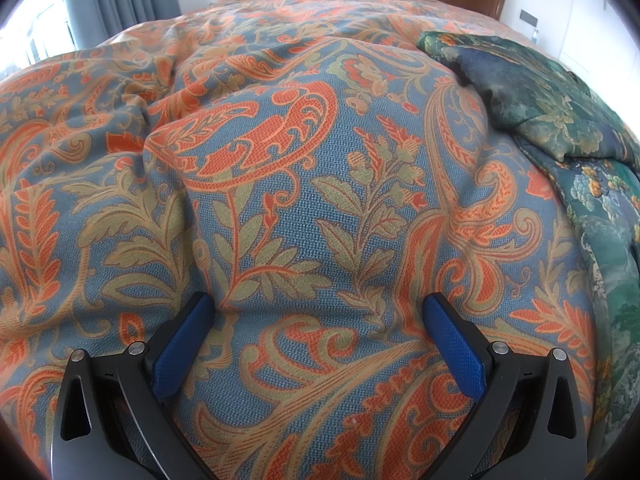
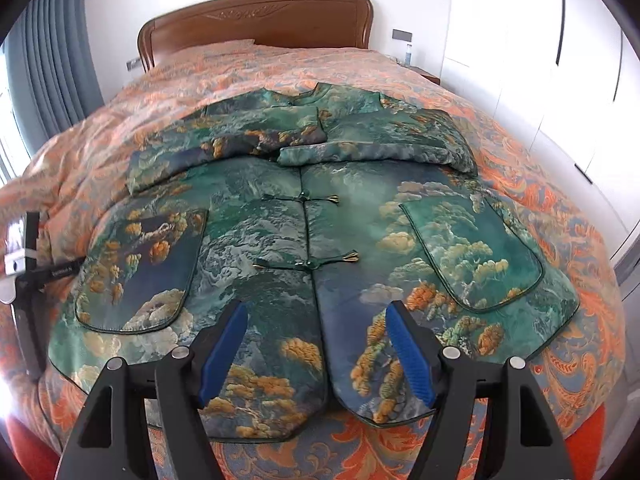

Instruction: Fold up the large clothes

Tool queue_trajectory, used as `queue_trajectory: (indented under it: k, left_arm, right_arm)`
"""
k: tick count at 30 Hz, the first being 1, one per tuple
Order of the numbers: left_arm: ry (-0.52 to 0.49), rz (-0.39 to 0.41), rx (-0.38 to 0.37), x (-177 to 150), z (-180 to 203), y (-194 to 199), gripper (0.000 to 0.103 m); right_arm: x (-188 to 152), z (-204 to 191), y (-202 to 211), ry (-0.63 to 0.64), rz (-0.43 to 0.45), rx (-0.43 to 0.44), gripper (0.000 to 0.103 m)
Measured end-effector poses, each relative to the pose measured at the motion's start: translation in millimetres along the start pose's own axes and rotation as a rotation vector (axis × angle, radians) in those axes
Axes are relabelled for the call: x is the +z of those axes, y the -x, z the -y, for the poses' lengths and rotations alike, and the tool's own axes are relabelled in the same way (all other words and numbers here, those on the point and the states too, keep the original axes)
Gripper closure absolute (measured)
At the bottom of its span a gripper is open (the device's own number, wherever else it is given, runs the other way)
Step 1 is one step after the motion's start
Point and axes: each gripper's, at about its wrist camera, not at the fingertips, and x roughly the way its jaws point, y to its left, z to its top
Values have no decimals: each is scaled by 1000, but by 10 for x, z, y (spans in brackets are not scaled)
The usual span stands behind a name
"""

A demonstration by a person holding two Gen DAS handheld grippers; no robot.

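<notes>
Green brocade jacket (image 2: 312, 216): flat on bed (image 2: 560, 208), front up, both sleeves folded across chest, hem nearest | right hand-held gripper (image 2: 316, 312): jaws apart, empty, above near hem | left hand-held gripper (image 1: 320, 304): jaws apart, empty, over bedspread (image 1: 280, 184), jacket at far right.

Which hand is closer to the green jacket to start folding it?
The right. The right gripper hangs open directly over the jacket near its bottom hem. The left gripper, also open, faces only the bedspread, with the jacket off at its right edge.
</notes>
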Motion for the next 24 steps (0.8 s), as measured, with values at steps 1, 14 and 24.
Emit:
queue_trajectory:
  k: [1,14,24]
  left_arm:
    - [0,0,0,-2,1,2,0]
    - [0,1,-1,-7,-5,5,0]
    - [0,1,-1,-16,5,11,0]
  right_arm:
    - [7,-30,15,6,2,0,30]
    - [-57,41,313,49,98,79,30]
    - [-192,582,615,-56,181,74,30]
